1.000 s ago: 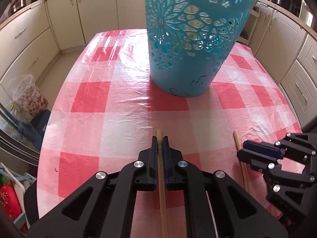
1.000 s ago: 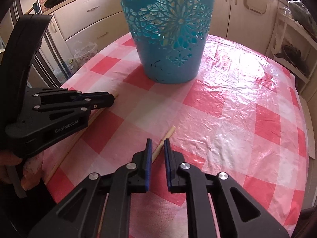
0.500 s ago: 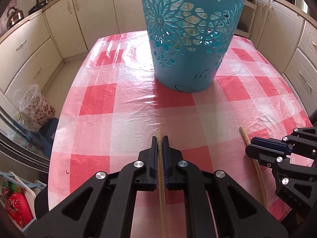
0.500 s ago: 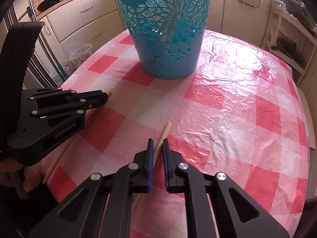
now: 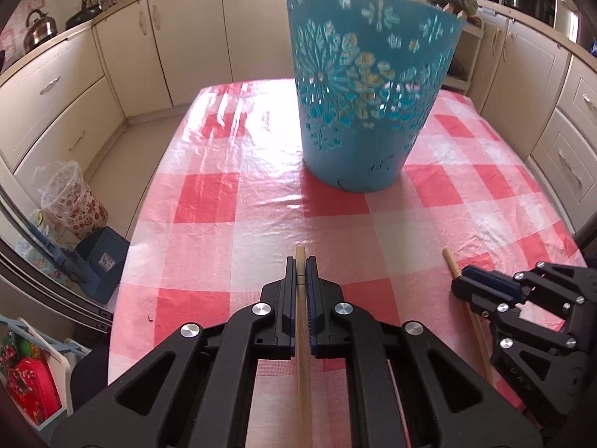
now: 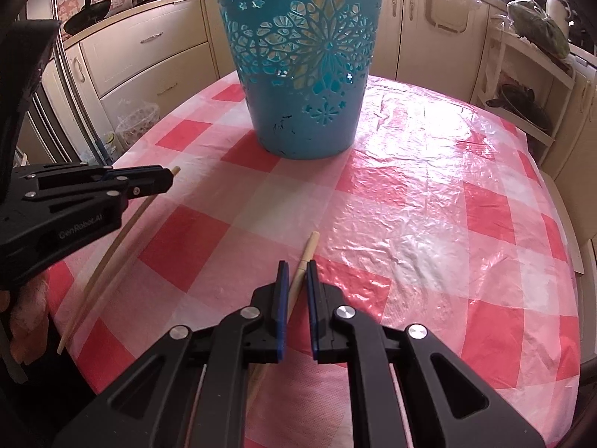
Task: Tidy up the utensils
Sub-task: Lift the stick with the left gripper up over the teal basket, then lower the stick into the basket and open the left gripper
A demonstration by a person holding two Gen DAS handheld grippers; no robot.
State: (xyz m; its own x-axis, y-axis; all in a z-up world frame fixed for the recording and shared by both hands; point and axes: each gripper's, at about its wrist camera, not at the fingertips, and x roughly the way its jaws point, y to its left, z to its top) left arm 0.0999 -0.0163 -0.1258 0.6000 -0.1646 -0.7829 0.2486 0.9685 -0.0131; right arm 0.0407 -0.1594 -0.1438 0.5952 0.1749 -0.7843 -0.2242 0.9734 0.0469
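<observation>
Pinching one pale wooden chopstick point(image 5: 300, 272) in the left gripper point(image 5: 300, 268), jaws clenched. Straddling a second wooden chopstick point(image 6: 309, 250) with the right gripper point(image 6: 296, 274), jaws slightly parted; facing the perforated teal plastic basket point(image 5: 367, 89) at twelve o'clock on the red-checked tablecloth point(image 6: 429, 201).

glossy, crinkled plastic tablecloth point(image 6: 429, 224); matt pale wooden chopsticks point(image 5: 302, 392); smooth turquoise plastic basket point(image 5: 365, 112) with cut-out flowers.

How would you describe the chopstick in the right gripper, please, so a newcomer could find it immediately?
Start at the blue cut-out basket on the red-checked tablecloth. Nearer the camera lie two pale wooden chopsticks. Yours is the chopstick between the right gripper fingers; the other chopstick is clamped in the left gripper.
</observation>
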